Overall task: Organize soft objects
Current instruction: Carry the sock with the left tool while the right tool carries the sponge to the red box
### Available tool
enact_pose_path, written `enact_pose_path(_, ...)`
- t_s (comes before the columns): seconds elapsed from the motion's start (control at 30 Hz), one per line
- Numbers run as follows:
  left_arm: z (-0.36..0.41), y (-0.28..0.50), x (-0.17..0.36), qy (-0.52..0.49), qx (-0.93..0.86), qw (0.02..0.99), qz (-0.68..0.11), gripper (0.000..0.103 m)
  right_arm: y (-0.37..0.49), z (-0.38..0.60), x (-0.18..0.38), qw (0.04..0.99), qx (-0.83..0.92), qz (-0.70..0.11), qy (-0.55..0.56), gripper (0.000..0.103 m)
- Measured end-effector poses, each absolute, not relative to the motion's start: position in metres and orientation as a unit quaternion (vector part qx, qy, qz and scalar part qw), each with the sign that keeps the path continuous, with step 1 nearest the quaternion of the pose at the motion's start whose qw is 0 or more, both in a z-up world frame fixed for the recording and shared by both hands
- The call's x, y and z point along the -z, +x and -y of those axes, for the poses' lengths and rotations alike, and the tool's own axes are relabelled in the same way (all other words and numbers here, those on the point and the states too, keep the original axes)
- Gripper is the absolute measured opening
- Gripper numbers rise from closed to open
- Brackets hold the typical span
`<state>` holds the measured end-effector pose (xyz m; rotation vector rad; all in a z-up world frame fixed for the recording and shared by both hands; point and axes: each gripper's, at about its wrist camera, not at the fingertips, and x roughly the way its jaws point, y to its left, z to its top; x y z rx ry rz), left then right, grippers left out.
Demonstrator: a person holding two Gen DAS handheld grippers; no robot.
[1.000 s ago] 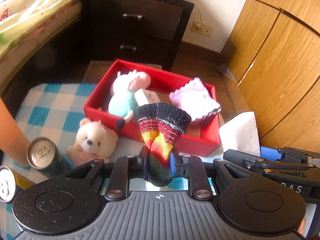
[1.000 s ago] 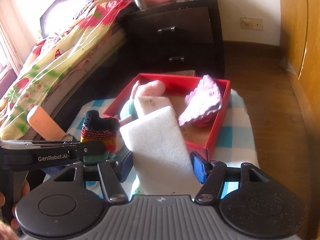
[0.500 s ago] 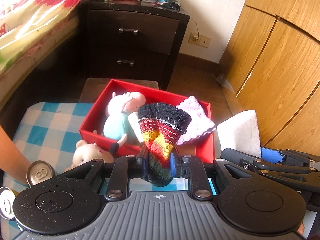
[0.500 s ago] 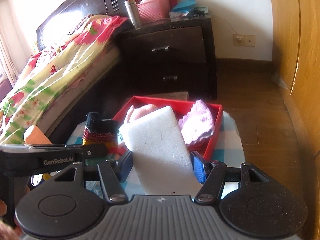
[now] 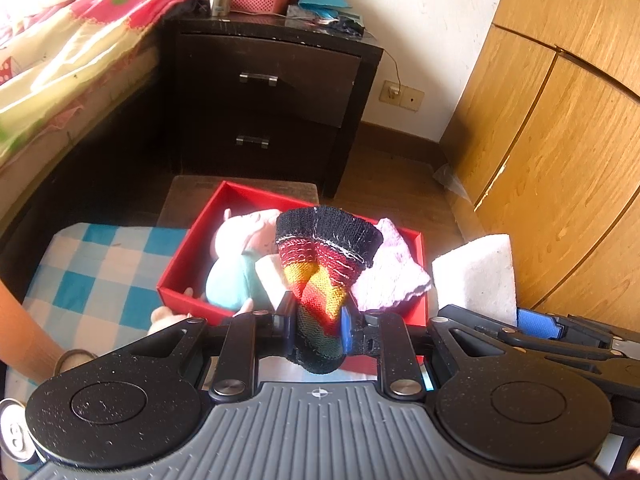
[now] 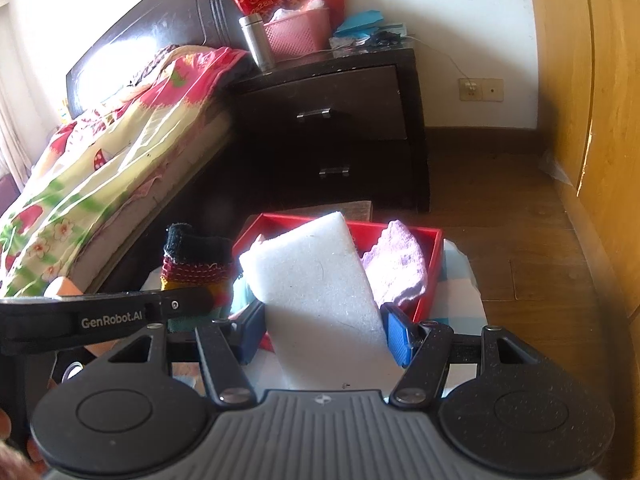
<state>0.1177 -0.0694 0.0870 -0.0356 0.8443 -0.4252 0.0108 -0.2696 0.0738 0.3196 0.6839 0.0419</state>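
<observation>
Above the checked counter (image 5: 100, 280), the left tongs (image 5: 316, 322) are pinching a striped sock (image 5: 324, 276), its black cuff flaring upward. Just beside them, the right tongs (image 6: 324, 328) are clamping a white foam block (image 6: 316, 280), which is standing tilted between the blue pads (image 6: 398, 334). Beyond both, a red box (image 5: 184, 276) is sitting on the counter, holding a pink pig plush (image 5: 240, 248) and a lilac knit cloth (image 6: 398, 264). Behind the box, a dark nightstand (image 5: 272, 92) is standing against the wall.

Both wrist views toward red box (image 5: 182, 272)
</observation>
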Motion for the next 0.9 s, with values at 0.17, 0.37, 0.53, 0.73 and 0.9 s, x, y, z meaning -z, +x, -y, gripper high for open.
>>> enact_pose_path(0.17, 0.075, 0.126, -0.087, -0.023, 0.207, 0.890, -0.406, 0.021, 0.022, 0.272, -0.071, 0.928, -0.014, -0.334, 0.161, 0.039)
enact_pose_path(0.37, 0.080, 0.135, -0.088, -0.029, 0.209, 0.890, -0.405, 0.022, 0.029, 0.274, -0.071, 0.930, -0.006, -0.330, 0.164, 0.039)
enact_pose_path(0.53, 0.087, 0.142, -0.090, -0.023, 0.205, 0.894, -0.397, 0.022, 0.039, 0.274, -0.076, 0.935, -0.006, -0.317, 0.158, 0.039)
enact_pose_path(0.73, 0.096, 0.157, -0.088, -0.024, 0.204, 0.896, -0.393, 0.022, 0.054, 0.279, -0.078, 0.937, -0.003, -0.304, 0.172, 0.040)
enact_pose_path(0.9, 0.103, 0.171, -0.081, -0.017, 0.198, 0.900, -0.388, 0.023, 0.069, 0.289, -0.073, 0.934, 0.002, -0.299, 0.195, 0.040)
